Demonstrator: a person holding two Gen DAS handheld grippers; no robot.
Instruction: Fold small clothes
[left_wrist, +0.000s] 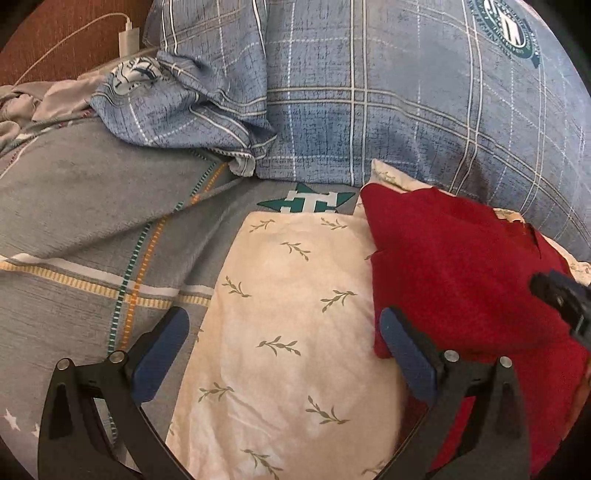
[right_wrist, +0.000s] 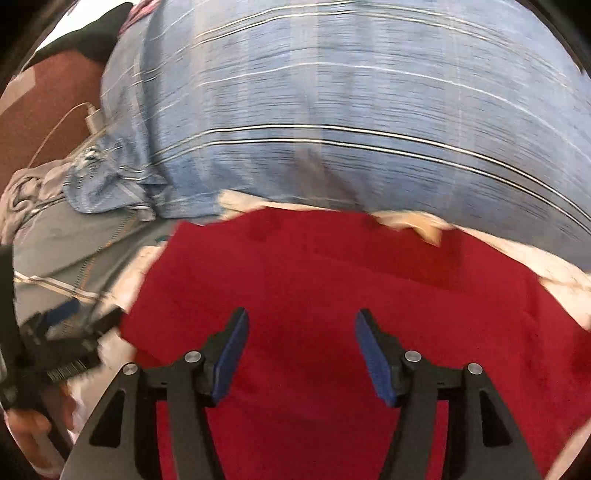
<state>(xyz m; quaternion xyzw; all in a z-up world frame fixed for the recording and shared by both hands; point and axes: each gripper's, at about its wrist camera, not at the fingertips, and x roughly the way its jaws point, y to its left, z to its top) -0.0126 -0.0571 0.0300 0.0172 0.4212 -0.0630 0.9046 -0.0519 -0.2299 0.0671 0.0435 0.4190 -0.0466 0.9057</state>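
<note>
Garment: a red cloth (left_wrist: 461, 280) lies on a cream leaf-print pillow (left_wrist: 295, 314) on the bed, just in front of the blue plaid bedding (left_wrist: 369, 110); it looks already folded into a thick block with a straight left edge.
Step in hand: judged to be between folds, with nothing gripped and the cloth lying free.
Left hand-held gripper (left_wrist: 284, 354): jaws wide apart over the pillow, its right finger at the cloth's left edge (whether it touches, I cannot tell).
Right hand-held gripper (right_wrist: 301, 354): jaws parted above the middle of the red cloth (right_wrist: 332, 295), nothing between the pads; the view is blurred.
Next move: probably each gripper must take an edge or corner, pinching all layers, then carry it across evenly.
Risk: a shallow pinch may lift only the top layer.
</note>
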